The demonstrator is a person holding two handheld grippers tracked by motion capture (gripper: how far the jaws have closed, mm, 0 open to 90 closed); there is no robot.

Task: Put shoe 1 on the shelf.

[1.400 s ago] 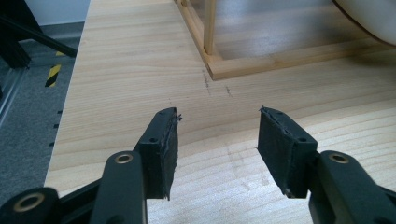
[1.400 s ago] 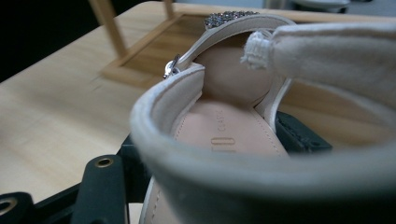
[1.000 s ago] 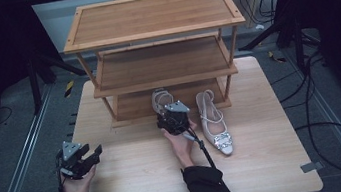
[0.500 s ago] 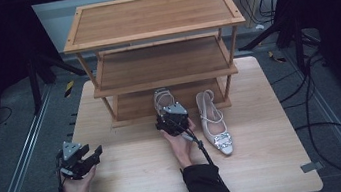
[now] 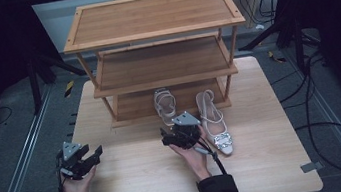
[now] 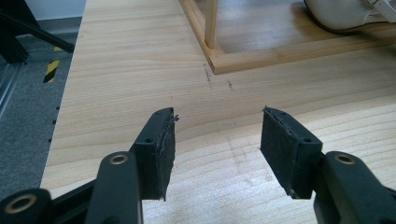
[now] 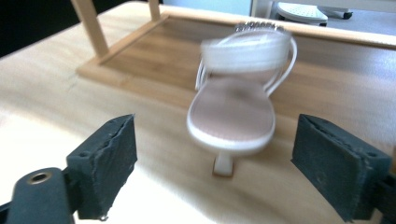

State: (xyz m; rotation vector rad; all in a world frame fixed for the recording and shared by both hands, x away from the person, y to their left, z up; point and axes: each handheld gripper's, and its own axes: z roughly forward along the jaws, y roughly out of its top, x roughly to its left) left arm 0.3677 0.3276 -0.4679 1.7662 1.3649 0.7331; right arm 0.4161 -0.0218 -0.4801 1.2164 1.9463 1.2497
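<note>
we see the right tool [image 5: 176,136] just in front of the rack [image 5: 154,32], its jaws spread wide with nothing pressed between them; they have just been opening. in the right gripper view the sandal [image 7: 233,112] stands upright on its heel, set free, well inside the gap between the two pads [image 7: 109,161]. from above, that sandal [image 5: 164,106] rests half on the rack's bottom shelf, toe inward, heel end toward the tabletop [image 5: 135,181]. the second sandal [image 5: 215,122] lies beside it on the tabletop, just right of the tool.

the left tool [image 5: 80,159] hovers at the near left corner, jaws apart and empty (bare wood between them in its own view).

our worry is the retreat. the heel looks thin, and the sandal seems to straddle the shelf's front edge, so a pad brushing its side as the tool pulls away could tip it or drag it back off the shelf. a sideways swing toward the second sandal could also knock that one askew. the trailing cable could snag a strap too.
</note>
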